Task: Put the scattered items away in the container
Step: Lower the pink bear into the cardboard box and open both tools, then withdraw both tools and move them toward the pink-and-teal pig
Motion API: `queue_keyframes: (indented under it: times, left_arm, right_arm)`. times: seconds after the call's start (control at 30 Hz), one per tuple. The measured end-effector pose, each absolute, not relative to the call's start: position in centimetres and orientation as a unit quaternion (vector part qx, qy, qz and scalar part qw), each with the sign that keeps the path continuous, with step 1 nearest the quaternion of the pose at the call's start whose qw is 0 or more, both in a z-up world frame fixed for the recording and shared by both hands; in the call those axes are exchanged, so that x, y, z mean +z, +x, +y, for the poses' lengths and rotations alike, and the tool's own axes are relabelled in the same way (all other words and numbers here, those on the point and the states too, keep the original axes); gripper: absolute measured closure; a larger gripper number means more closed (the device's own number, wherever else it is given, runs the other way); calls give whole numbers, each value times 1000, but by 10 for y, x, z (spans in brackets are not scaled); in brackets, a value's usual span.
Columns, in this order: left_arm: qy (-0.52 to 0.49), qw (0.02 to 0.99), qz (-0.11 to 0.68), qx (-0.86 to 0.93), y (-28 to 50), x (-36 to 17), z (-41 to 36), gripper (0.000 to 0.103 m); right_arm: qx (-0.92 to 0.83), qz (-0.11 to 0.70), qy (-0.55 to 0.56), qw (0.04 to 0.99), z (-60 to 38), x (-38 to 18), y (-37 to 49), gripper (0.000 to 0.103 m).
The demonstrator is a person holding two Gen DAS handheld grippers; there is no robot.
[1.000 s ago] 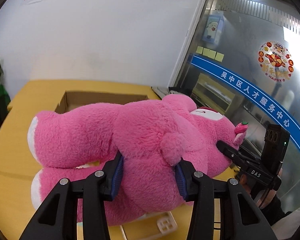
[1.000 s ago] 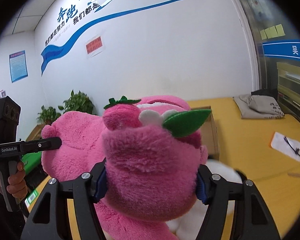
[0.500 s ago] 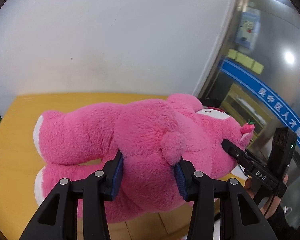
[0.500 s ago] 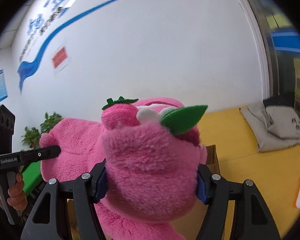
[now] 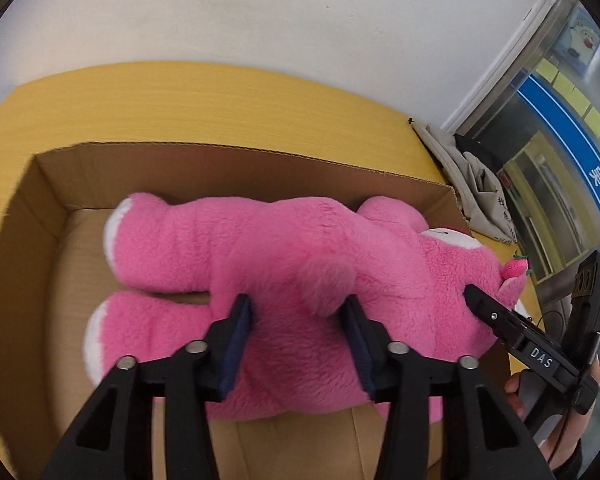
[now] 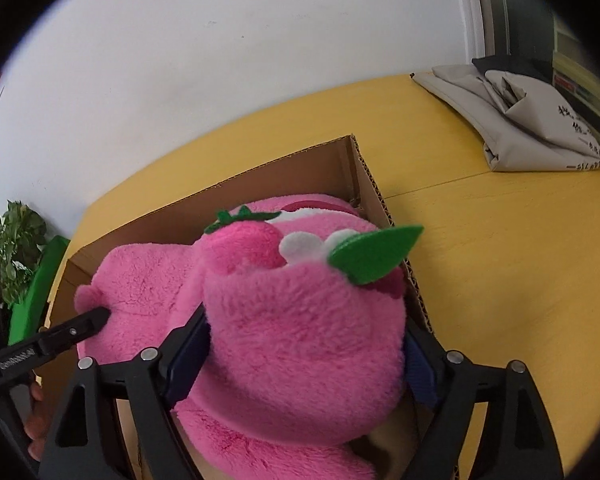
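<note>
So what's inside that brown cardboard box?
A big pink plush bear, filling most of the brown cardboard box. Bare cardboard floor shows beside its feet; anything beneath the bear is covered.

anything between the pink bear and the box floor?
Nothing visible. The pink plush bear is already inside the open cardboard box; bare floor shows beside its legs, while the area under its body is hidden.

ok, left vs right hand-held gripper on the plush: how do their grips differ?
The left hand-held gripper straddles the plush at its lower back near the tail; the right hand-held gripper straddles its head. The right's jaws stand wider than the left's. Shared: both sets of jaws are opening with the plush between them, over the box, and both have black fingers with blue pads.
</note>
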State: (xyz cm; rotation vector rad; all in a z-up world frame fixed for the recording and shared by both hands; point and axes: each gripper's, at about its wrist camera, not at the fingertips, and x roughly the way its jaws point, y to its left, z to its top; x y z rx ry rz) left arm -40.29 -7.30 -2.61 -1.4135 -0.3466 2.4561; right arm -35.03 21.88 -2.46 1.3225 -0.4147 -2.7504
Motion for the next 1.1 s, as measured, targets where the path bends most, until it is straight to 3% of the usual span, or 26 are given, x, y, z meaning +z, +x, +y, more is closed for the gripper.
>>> queue_keyframes:
  times: [0.07, 0.17, 0.23, 0.3, 0.5, 0.67, 1.1]
  left_arm:
    - [-481, 139, -109, 859, -384, -12, -80, 49]
    - [-456, 146, -96, 873, -341, 16, -95, 27]
    - [-420, 145, -75, 893, -302, 38, -105, 7]
    - [-379, 123, -43, 916, -255, 62, -108, 0]
    - [-321, 58, 16, 945, -138, 96, -102, 0]
    - [-309, 39, 24, 950, -73, 87, -90, 0]
    - [-334, 58, -14, 941, 7, 37, -74, 0]
  right_arm:
    - [-904, -109, 413, 20, 214, -9, -337, 15]
    - [-927, -65, 369, 29, 217, 19, -316, 15]
    - [-939, -43, 338, 42, 214, 46, -284, 15]
    - [-947, -26, 314, 60, 208, 67, -251, 15]
    - [-956, -55, 267, 112, 192, 108, -146, 13]
    - [-961, -49, 260, 80, 184, 107, -81, 13]
    - [-964, 18, 266, 25, 175, 75, -2, 13]
